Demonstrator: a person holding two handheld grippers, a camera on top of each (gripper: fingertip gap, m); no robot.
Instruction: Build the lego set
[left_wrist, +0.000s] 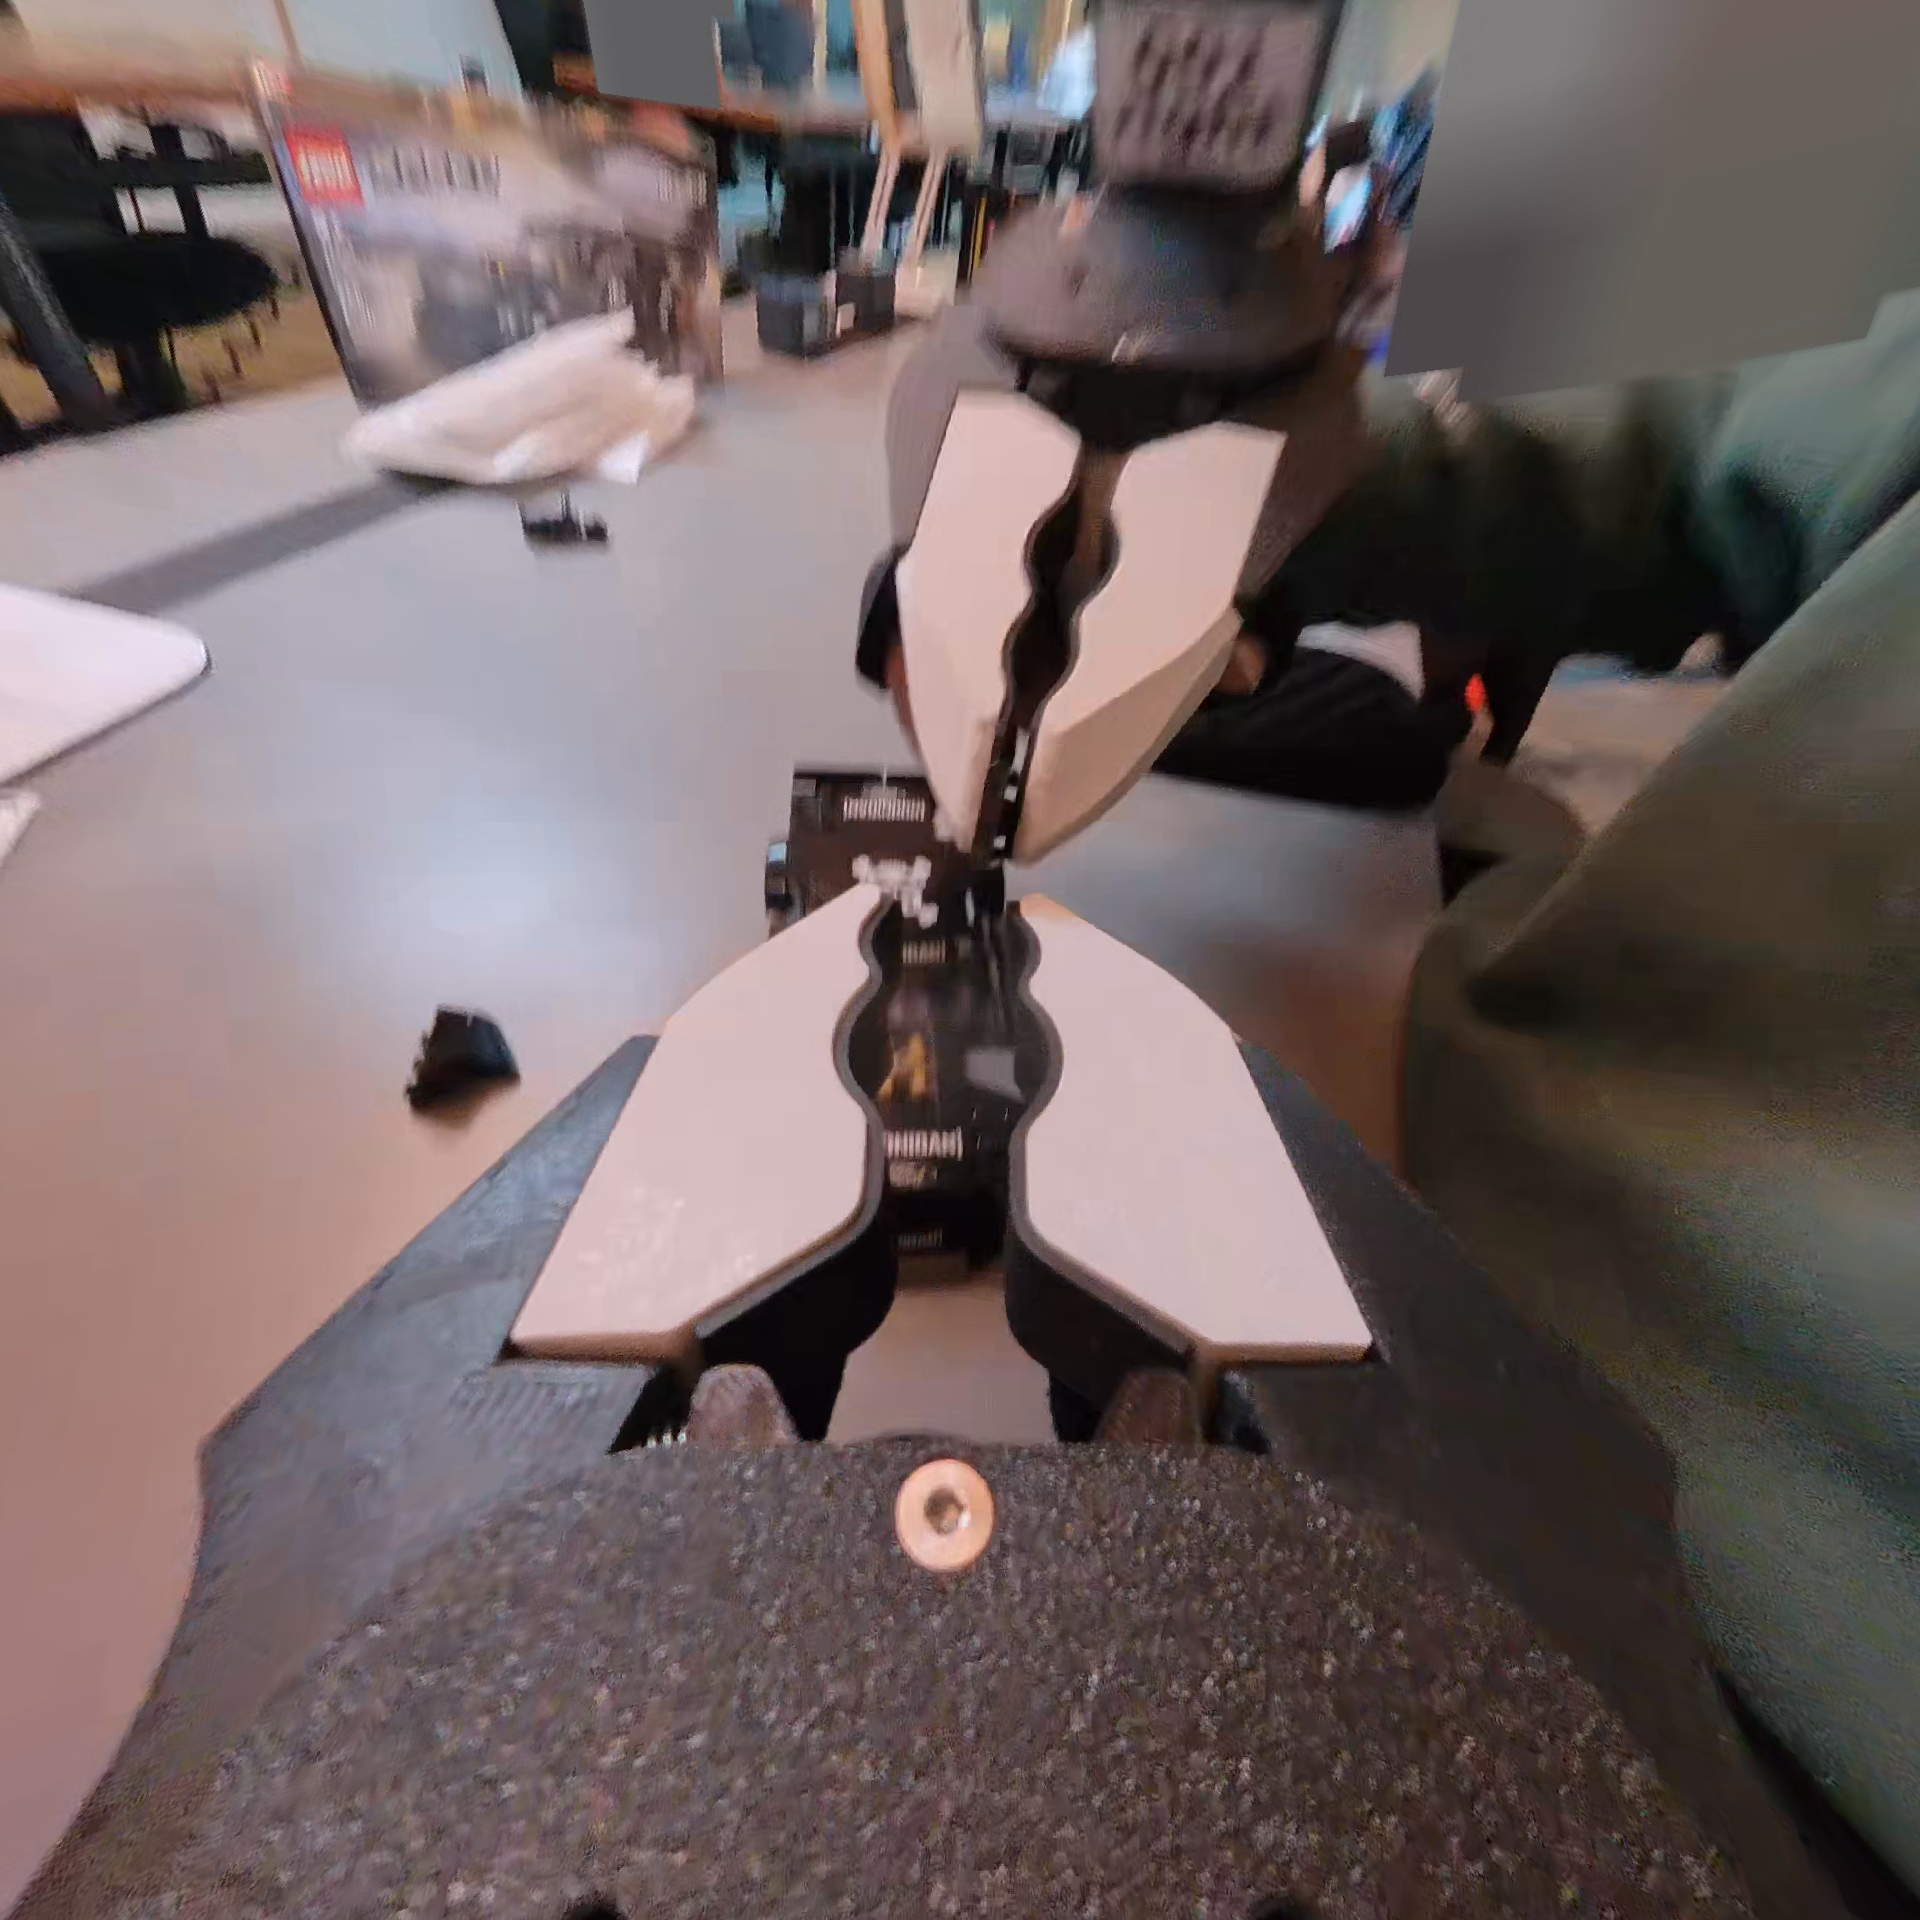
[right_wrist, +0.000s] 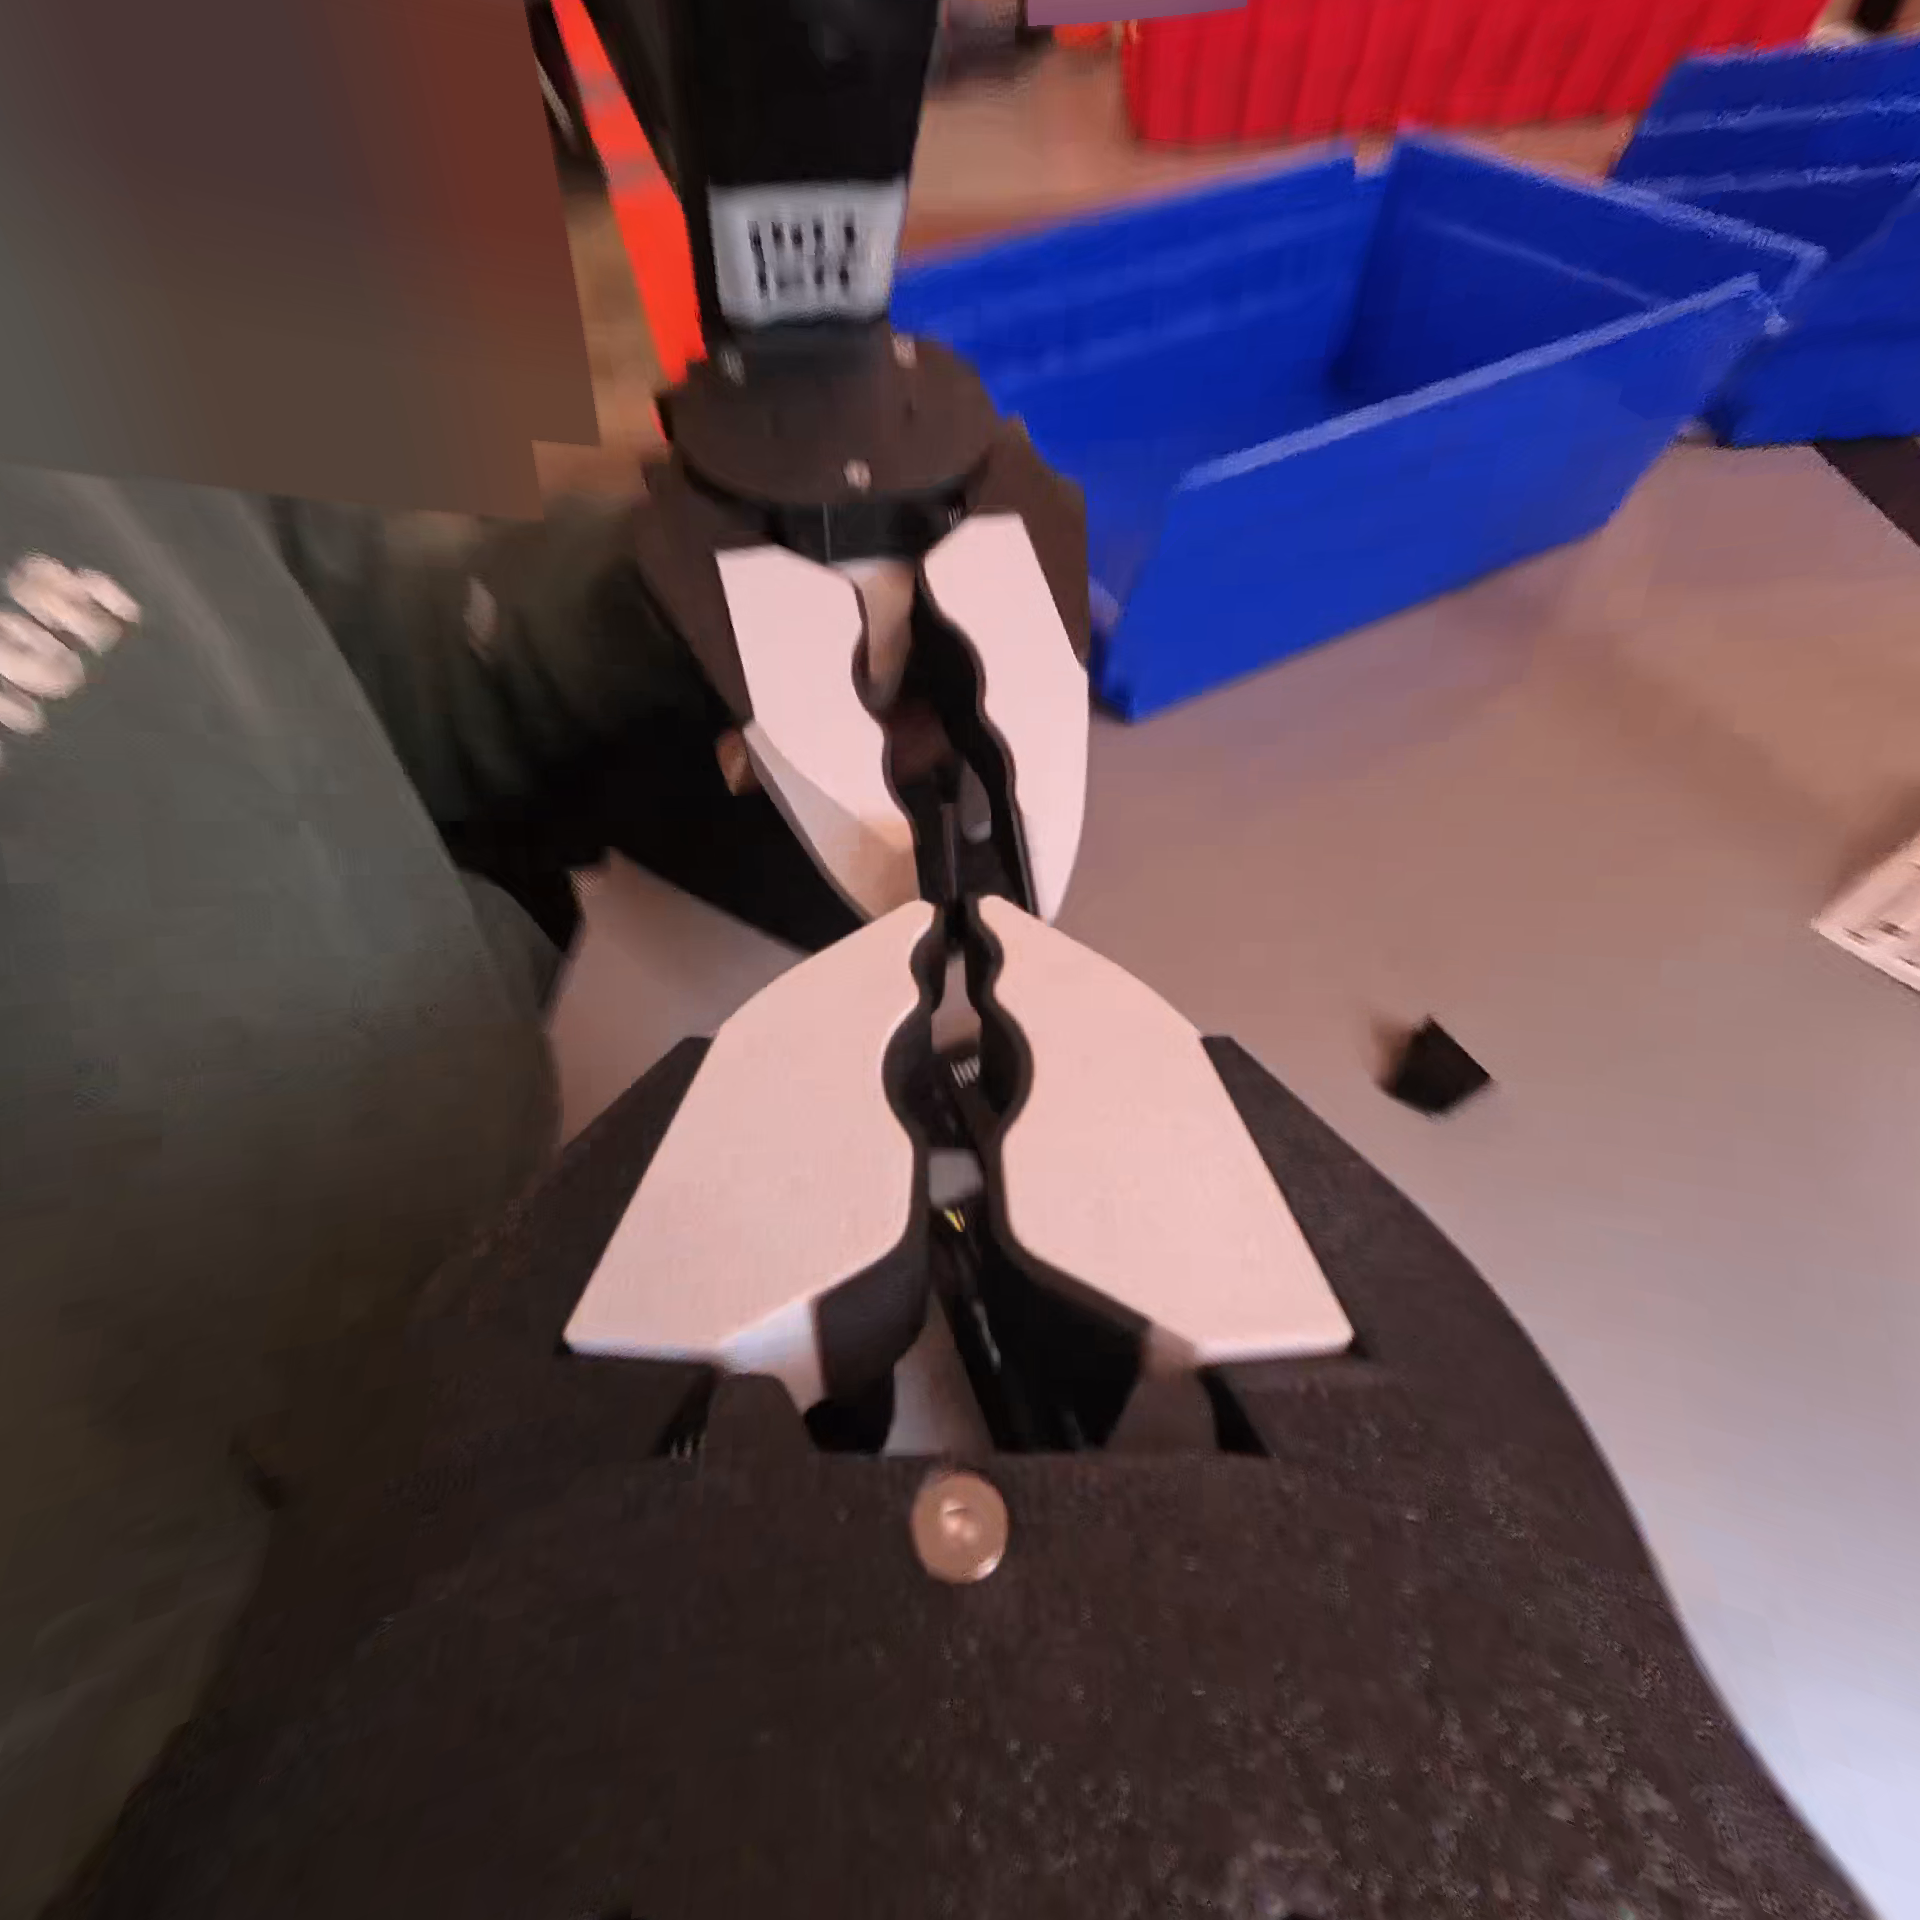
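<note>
In the left wrist view my left gripper (left_wrist: 951, 904) is shut on a flat black lego build (left_wrist: 935, 1049) with printed tiles, and its pads press the build's sides just above the grey table (left_wrist: 416, 779). My right gripper (left_wrist: 995, 842) comes in from the far side, shut on a thin black lego piece (left_wrist: 1006, 774) held edge-on over the build's far part. In the right wrist view my right gripper (right_wrist: 954, 912) is nearly closed, tip to tip with the left gripper (right_wrist: 966, 883). The build (right_wrist: 961, 1070) shows through the finger gap. The frames are blurred.
A loose black piece (left_wrist: 462, 1055) lies on the table to the left and also shows in the right wrist view (right_wrist: 1434, 1065). A lego box (left_wrist: 488, 229), white bags (left_wrist: 530, 416) and small black parts (left_wrist: 564, 525) lie farther back. Blue bins (right_wrist: 1403, 416) and a booklet (right_wrist: 1881, 925) are on the right. A person's green sleeve (left_wrist: 1662, 1143) is close by. Less than 4 cm separates the two grippers' tips.
</note>
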